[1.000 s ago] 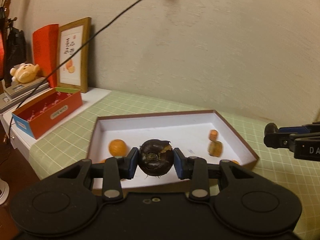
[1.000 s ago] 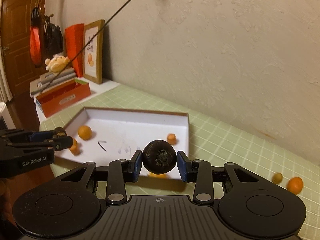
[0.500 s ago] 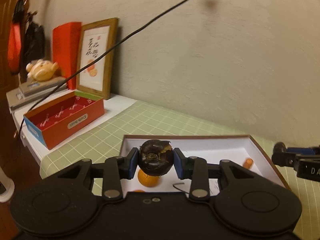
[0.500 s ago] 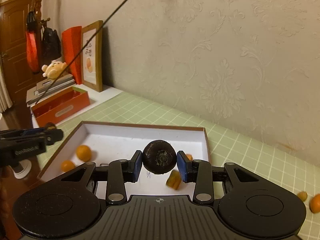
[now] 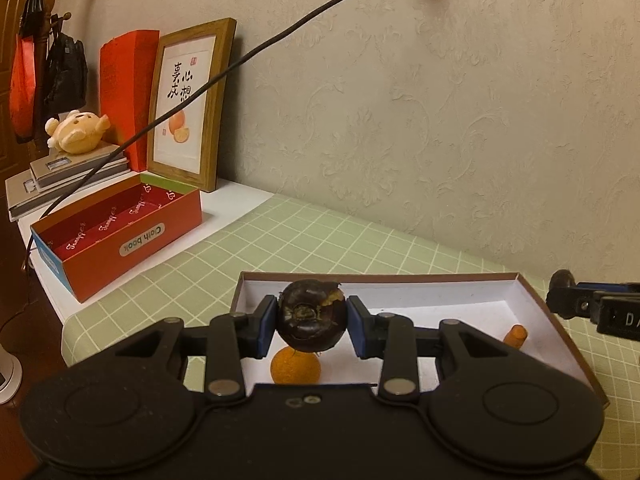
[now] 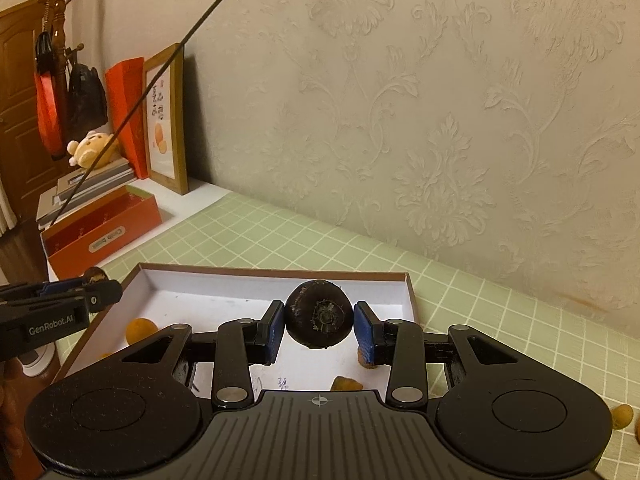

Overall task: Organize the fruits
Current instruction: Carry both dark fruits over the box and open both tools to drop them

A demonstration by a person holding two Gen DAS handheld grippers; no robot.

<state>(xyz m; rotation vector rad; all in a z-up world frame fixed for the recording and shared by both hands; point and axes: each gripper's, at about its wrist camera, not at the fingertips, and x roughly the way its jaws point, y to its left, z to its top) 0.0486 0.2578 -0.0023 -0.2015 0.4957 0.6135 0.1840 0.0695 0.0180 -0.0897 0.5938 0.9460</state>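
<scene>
My left gripper (image 5: 311,322) is shut on a dark round fruit (image 5: 311,320) with a chipped skin, held above the near left part of a shallow white box (image 5: 400,286) with a brown rim. Below it lies an orange fruit (image 5: 295,368); a small orange piece (image 5: 515,335) lies to the right. My right gripper (image 6: 319,326) is shut on a second dark round fruit (image 6: 319,314), over the box (image 6: 240,286). In that view an orange fruit (image 6: 140,330) lies at the box's left, and another orange piece (image 6: 346,383) peeks out near the gripper body.
A red open carton (image 5: 120,236) stands on a white shelf at the left, with a framed picture (image 5: 188,104), books and a plush toy (image 5: 76,132) behind. The wallpapered wall runs close behind the green checked tablecloth (image 5: 320,240). A loose orange fruit (image 6: 622,416) lies right of the box.
Both grippers have moved forward over the box, toward the wall, each still clamped on its dark fruit. The box now sits lower and closer in both views.
</scene>
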